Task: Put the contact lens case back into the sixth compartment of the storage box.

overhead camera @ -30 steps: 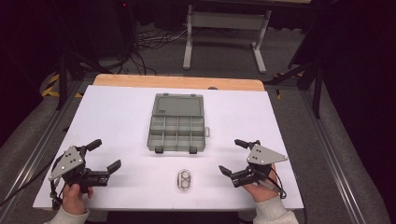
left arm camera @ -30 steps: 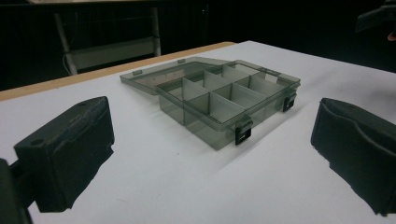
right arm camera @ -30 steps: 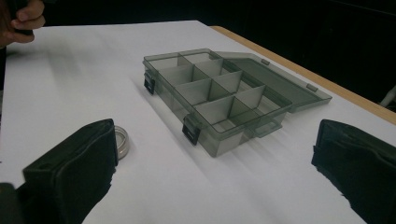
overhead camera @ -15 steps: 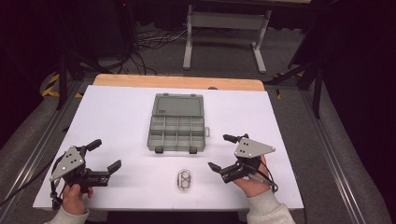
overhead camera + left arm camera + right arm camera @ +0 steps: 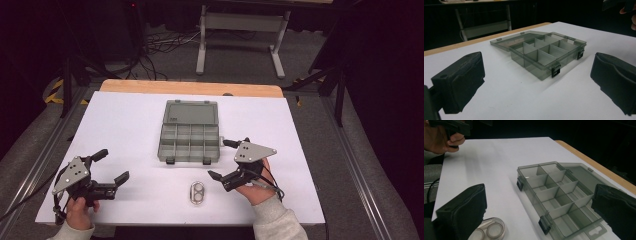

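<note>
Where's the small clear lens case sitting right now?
In the high view the lens case lies near the table's front edge, before the open organizer box, just left of the right gripper.

Smoky translucent grey organizer box (image 5: 190, 133) with black latches; clear contact-lens case (image 5: 198, 193) beside the right gripper's (image 5: 226, 161) black fingers (image 5: 461, 212). White desk (image 5: 125, 125) with a tan wooden edge. Grey plate tops the black left gripper (image 5: 111, 166).

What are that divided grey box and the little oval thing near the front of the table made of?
The box looks like smoky, see-through hard plastic: its dividers show through glossy walls, and its latches are darker. The small oval case, with its two round wells, seems to be clear shiny plastic, though it's too small to be sure. Both sit on a matte white table.
</note>
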A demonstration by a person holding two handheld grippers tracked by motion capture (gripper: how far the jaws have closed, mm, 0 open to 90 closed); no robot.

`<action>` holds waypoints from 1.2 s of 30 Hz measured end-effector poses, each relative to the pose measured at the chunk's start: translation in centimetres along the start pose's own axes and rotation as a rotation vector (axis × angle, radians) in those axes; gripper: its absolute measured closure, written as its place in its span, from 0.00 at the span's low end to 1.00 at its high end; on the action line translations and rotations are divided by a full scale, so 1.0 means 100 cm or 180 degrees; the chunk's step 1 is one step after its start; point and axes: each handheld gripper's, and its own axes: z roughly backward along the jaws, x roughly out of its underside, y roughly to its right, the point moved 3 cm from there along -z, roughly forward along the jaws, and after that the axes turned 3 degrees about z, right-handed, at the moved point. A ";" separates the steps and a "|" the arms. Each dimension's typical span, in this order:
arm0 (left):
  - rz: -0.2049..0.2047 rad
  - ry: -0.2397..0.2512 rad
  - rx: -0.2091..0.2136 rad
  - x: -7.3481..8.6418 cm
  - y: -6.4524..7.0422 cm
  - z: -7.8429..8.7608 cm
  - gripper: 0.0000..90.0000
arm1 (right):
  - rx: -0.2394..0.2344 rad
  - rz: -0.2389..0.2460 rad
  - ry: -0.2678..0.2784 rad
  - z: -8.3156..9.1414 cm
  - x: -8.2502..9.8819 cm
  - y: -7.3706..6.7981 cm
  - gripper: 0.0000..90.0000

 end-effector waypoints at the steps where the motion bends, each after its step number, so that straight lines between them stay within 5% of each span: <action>1: -0.0001 0.0010 0.0003 0.000 0.000 0.000 0.00 | -0.0033 0.0024 0.0010 -0.004 -0.002 -0.001 0.00; 36: -0.0031 -0.0001 0.0017 0.000 0.000 0.000 0.00 | -0.0516 0.0245 -0.0329 -0.050 -0.023 -0.014 0.02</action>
